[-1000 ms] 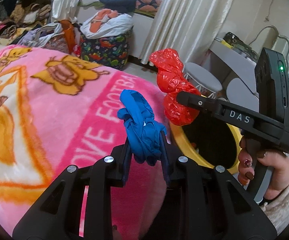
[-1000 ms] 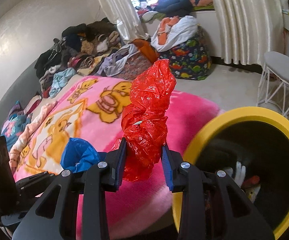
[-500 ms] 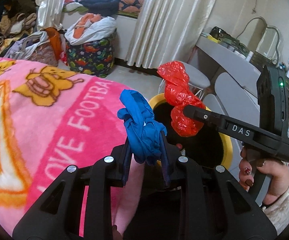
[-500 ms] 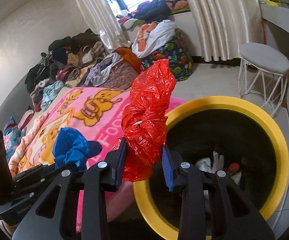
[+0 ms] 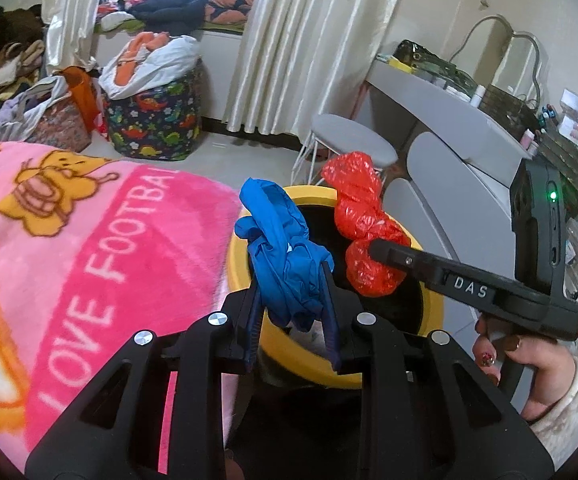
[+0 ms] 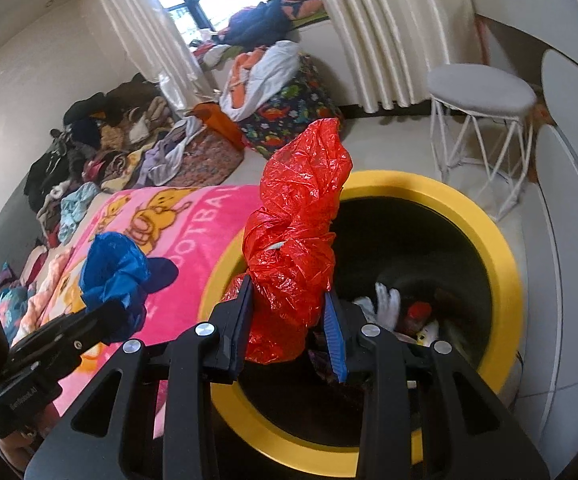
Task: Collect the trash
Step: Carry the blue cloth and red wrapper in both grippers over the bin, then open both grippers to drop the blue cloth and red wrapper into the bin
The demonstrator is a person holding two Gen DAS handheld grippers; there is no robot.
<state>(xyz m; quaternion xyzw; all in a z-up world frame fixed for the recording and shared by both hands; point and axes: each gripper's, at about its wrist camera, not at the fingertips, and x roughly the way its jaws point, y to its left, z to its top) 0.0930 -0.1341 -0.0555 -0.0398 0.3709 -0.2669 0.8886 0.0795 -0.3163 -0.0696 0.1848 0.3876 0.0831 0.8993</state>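
My left gripper [image 5: 291, 312] is shut on a crumpled blue plastic bag [image 5: 281, 248], held over the near rim of a round bin with a yellow rim [image 5: 289, 354]. My right gripper [image 6: 289, 316] is shut on a crumpled red plastic bag [image 6: 297, 236], which hangs over the bin's dark opening inside its yellow rim [image 6: 505, 264]. Trash lies at the bottom of the bin. In the left wrist view the red bag [image 5: 363, 236] and the right gripper [image 5: 373, 250] show to the right, with a person's hand [image 5: 525, 364] on the handle. The blue bag [image 6: 115, 276] appears at left in the right wrist view.
A bed with a pink cartoon blanket [image 5: 69, 240] lies left of the bin. A white stool [image 6: 481, 100] and a grey desk [image 5: 449, 120] stand beyond it. Piles of clothes [image 6: 101, 148] and a patterned bag [image 5: 153, 120] sit by the curtains.
Both grippers have moved from above the pink blanket toward the bin, each keeping its bag. The red bag now hangs over the opening and the blue one over the rim.
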